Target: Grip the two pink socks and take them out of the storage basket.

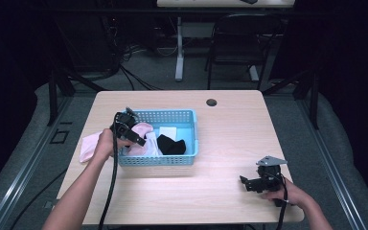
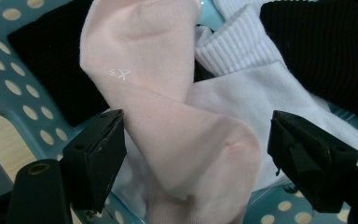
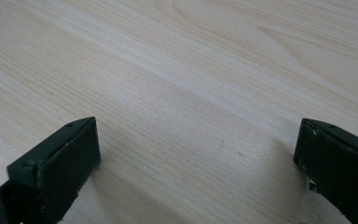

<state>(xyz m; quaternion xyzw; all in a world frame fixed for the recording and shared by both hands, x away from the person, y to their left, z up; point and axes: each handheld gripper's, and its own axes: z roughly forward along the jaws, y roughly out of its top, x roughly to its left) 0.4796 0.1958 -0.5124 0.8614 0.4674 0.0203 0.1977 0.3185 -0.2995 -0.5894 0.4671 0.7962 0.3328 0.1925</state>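
Step in hand: the left gripper (image 2: 193, 154) reaches into the blue basket (image 1: 172, 160) to take the pink sock (image 2: 168, 116), as it reads from its place over the basket's left end.
Left claw: apart, one jaw on each side of the sock's folded lower part; the left jaw looks to be at the fabric, the right jaw stands clear of it, so nothing is clamped yet.
Pink sock: inside the basket at its left end, draped over a white sock (image 2: 261, 100), with a black sock (image 2: 321, 46) farther in.
Second pink sock: lies on the table (image 1: 230, 139) just left of the basket, at (image 1: 90, 146).
Right gripper (image 1: 245, 183): rests on the bare wood near the table's front right corner, jaws wide apart with nothing between them.
How to do it well: centre the pink fold between the jaws, go deep enough to catch both layers, and close only on pink.
Risk: the white sock lies directly beneath, so a low bite would likely pick it up too.
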